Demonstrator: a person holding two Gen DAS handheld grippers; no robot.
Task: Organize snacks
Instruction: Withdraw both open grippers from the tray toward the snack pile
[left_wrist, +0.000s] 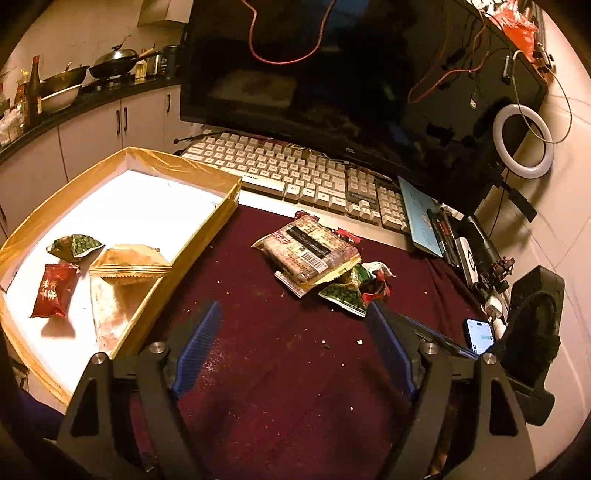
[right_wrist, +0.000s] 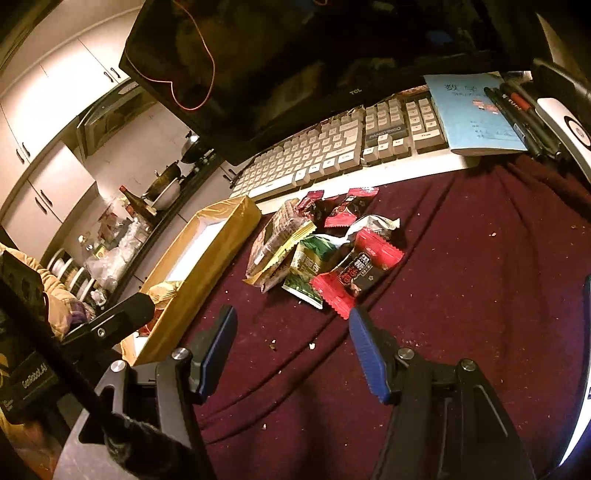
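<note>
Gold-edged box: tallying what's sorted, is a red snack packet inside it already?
Yes, a red snack packet lies on the white floor of the gold-edged box.

dim, warm amber cast. box floor (left_wrist: 147, 199) blown out white at 9 o'clock; ring light (left_wrist: 524, 142) glows at 2. monitor (left_wrist: 332, 74) near black. heavy fisheye bend, dark corners.
</note>
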